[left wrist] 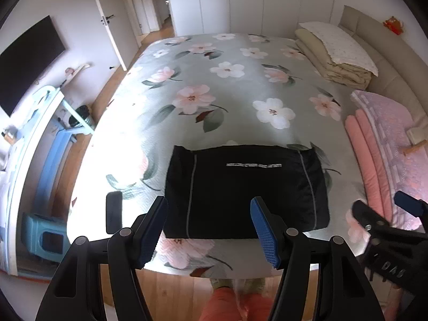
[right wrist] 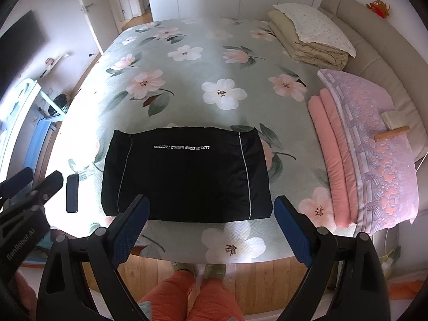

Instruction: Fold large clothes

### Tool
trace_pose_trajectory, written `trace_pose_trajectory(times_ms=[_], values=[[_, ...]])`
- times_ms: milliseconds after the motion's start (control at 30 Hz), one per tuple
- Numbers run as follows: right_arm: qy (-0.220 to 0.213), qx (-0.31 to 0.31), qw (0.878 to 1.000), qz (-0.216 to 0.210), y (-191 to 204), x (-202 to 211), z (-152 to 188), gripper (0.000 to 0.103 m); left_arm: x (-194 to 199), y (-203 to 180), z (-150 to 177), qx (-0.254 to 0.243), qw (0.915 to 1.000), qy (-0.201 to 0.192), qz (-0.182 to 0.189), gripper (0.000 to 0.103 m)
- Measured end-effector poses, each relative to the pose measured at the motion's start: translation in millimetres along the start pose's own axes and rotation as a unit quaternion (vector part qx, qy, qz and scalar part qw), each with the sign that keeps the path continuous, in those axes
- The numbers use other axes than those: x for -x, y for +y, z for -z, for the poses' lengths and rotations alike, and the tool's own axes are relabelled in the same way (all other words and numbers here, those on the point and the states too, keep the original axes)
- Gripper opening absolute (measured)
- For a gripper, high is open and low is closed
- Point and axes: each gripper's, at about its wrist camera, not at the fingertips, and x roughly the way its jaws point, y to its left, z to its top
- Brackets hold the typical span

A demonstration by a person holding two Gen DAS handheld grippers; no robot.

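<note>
The left gripper [left wrist: 210,230] hangs above the near edge of the bed with its blue-padded fingers [left wrist: 264,234] spread wide and nothing between them; it also shows at the left edge of the right wrist view [right wrist: 34,180], likewise parted. The right gripper [right wrist: 211,230] is released too, its fingers [right wrist: 293,231] splayed apart over the same bed edge and holding nothing, and its tips appear at the right of the left wrist view [left wrist: 385,207]. Just beyond both sets of fingertips lies the folded black jacket [right wrist: 184,174], a neat rectangle flat on the floral bedspread [right wrist: 214,61], with two thin grey piping lines running across it and a line of white lettering near its far edge. Just beside the jacket, on its left, a dark phone [right wrist: 72,193] lies on the bedspread. Well to the jacket's right sits a folded pink quilt [right wrist: 331,160] under a lilac patterned blanket [right wrist: 379,144], with a wooden-handled brush [right wrist: 392,128] resting on top. Far beyond the jacket, near the beige headboard [right wrist: 379,50], a folded cream duvet [right wrist: 307,45] carries a pillow [right wrist: 315,24]. Nearer than the jacket, below the bed edge, the person's orange trousers [right wrist: 198,294] stand on the wooden floor [right wrist: 256,275].
</note>
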Motion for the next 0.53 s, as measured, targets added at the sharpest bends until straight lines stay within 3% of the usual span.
trace_pose_trajectory(times_ms=[433,533], values=[[0.003,-0.009,1.0,0.011,-2.6,-13.0,-10.2,0.094,-10.8,28.6,-7.2,0.034,0.9984,-0.021,-0.041,0.066],[0.005,-0.007,1.0,0.012,0.0,-16.4,-10.2,0.094,-15.3,29.6,-10.3,0.021,0.9988,-0.019,-0.039,0.066]])
